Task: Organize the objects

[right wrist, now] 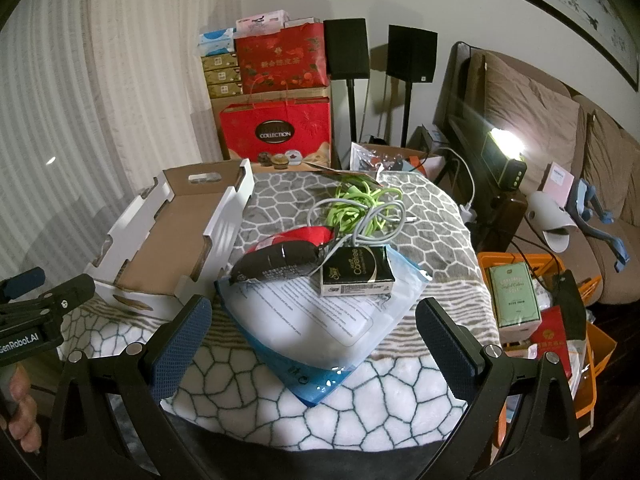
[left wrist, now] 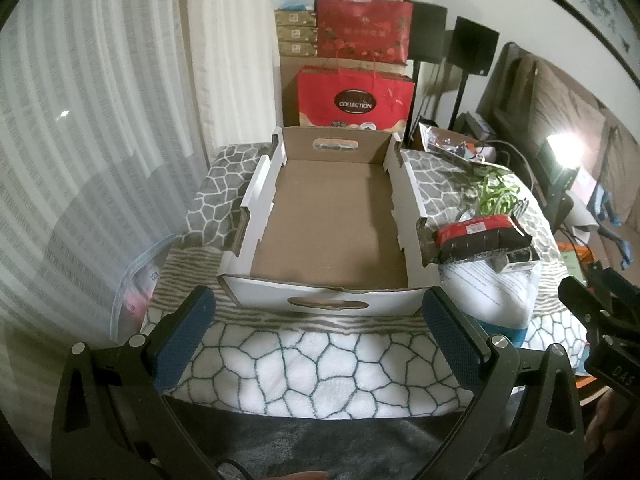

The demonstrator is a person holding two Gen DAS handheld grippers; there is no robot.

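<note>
On a quilted, stone-patterned blanket (right wrist: 400,408), you held both tools spread wide and empty: the left gripper (left wrist: 318,334) hovered before the bare cardboard tray (left wrist: 412,196), the right gripper (right wrist: 314,338) over the pile still waiting beside it. That pile lay just right of the tray: a clear zip bag (right wrist: 320,320) of papers at the bottom, a dark foil snack packet (right wrist: 280,266) and a small black-and-cream box (right wrist: 356,272) resting on it, with a green cord (right wrist: 356,204) and a grey cable (right wrist: 384,224) tangled behind. The packet looked light, crinkly and slippery, best pinched across its middle; the box seemed stiff and light, easiest squeezed on its long sides; the bag would likely sag, so its edge was the place to grip. Your right view laid the pile out plainly, plus an orange crate (right wrist: 592,344) of cartons. Your left view alone showed the tray floor whole, and possibly another zip bag (left wrist: 138,284) at the blanket's left edge, though distortion made that uncertain.
</note>
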